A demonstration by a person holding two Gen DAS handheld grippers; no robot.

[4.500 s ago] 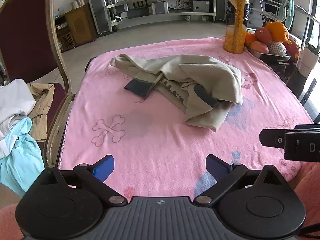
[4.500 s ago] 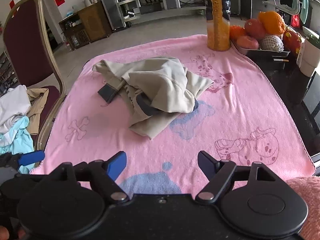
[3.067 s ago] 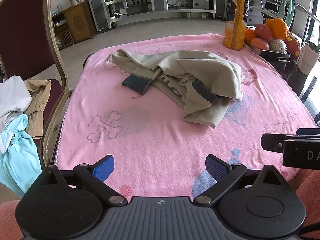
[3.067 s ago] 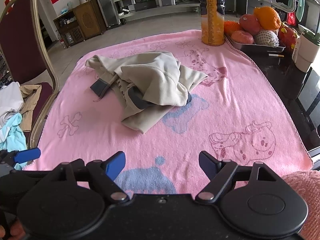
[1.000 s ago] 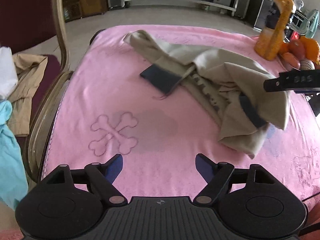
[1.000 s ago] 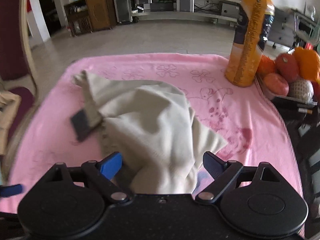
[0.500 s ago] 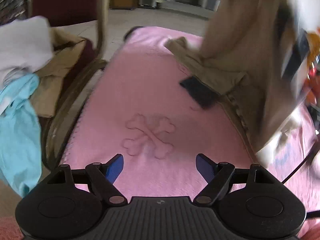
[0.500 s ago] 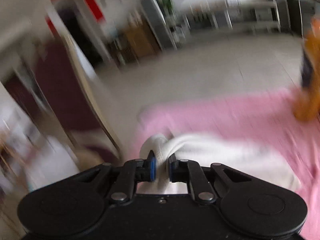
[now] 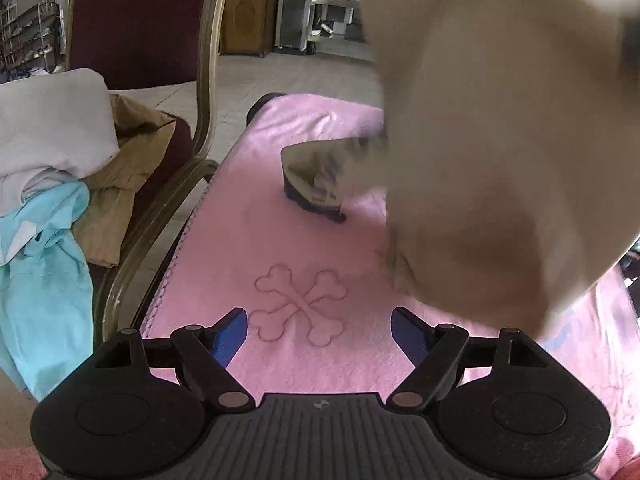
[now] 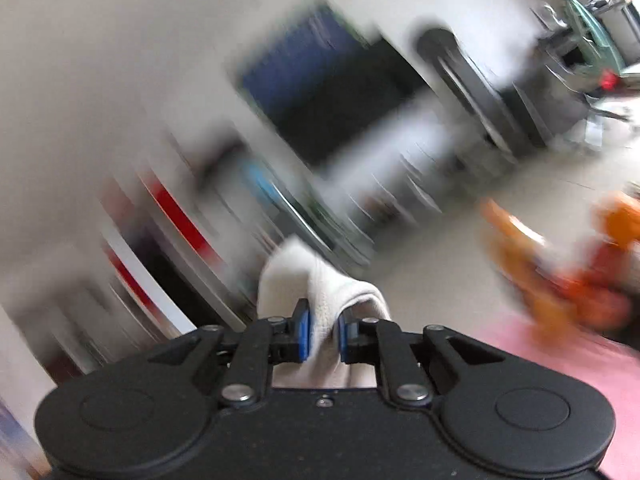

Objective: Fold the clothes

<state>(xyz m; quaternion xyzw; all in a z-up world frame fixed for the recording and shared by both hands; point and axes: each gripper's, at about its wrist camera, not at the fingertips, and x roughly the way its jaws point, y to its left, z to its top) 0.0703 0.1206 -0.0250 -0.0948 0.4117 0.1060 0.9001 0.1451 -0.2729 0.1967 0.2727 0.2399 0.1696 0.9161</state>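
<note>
A beige garment (image 9: 480, 140) hangs lifted at the right of the left wrist view, blurred. Its lower end with a dark cuff (image 9: 316, 196) still drags on the pink towel (image 9: 240, 240). My left gripper (image 9: 320, 324) is open over the towel's near edge, with nothing between its fingers. In the blurred right wrist view my right gripper (image 10: 323, 334) is raised high and pinches a pale fold of the garment (image 10: 320, 292). Its jaws are opening slightly, while the pads still press on the cloth.
A dark red chair with a gold frame (image 9: 208, 60) stands left of the table, piled with white, tan and light blue clothes (image 9: 52, 152). Blurred orange fruit (image 10: 600, 292) lies at the table's far right.
My right gripper shut on the garment and swung it up and over. The cloth left the towel and now hangs in front of the left camera. My left gripper stayed open and shifted a little.
</note>
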